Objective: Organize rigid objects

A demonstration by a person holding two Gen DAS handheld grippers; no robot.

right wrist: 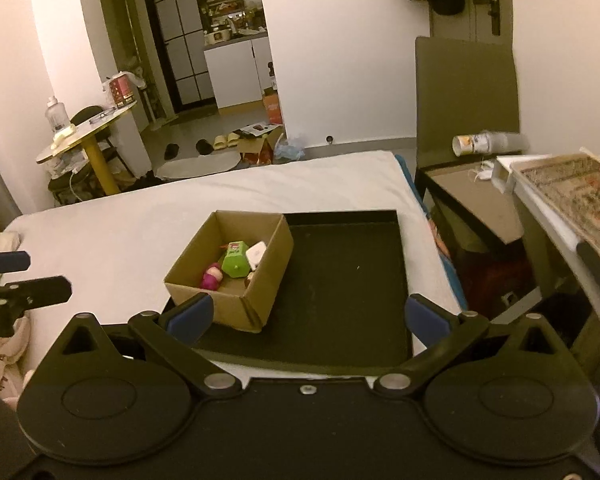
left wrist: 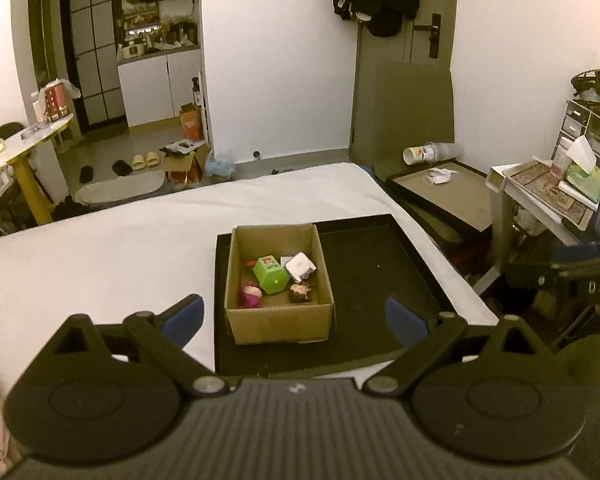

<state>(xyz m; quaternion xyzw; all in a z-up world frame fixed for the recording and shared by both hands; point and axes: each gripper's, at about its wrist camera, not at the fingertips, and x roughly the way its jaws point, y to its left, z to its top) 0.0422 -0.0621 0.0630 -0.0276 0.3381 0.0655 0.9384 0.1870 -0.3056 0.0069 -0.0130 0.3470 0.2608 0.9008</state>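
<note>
Brown box (left wrist: 280, 320) on black tray (left wrist: 380, 280), green toy (left wrist: 271, 276), white sheet (left wrist: 100, 248).

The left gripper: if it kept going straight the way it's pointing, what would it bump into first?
Most likely the cardboard box, which sits dead ahead between the open left gripper's fingers on the black tray. Depth is hard to judge here.

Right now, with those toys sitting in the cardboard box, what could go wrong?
The cardboard box sits at the left edge of the black tray, which lies on a soft white bed; a nudge might slide or tip it. The green toy, white case and purple figure are crowded together, so the wide-open left gripper could bump neighbours.
</note>
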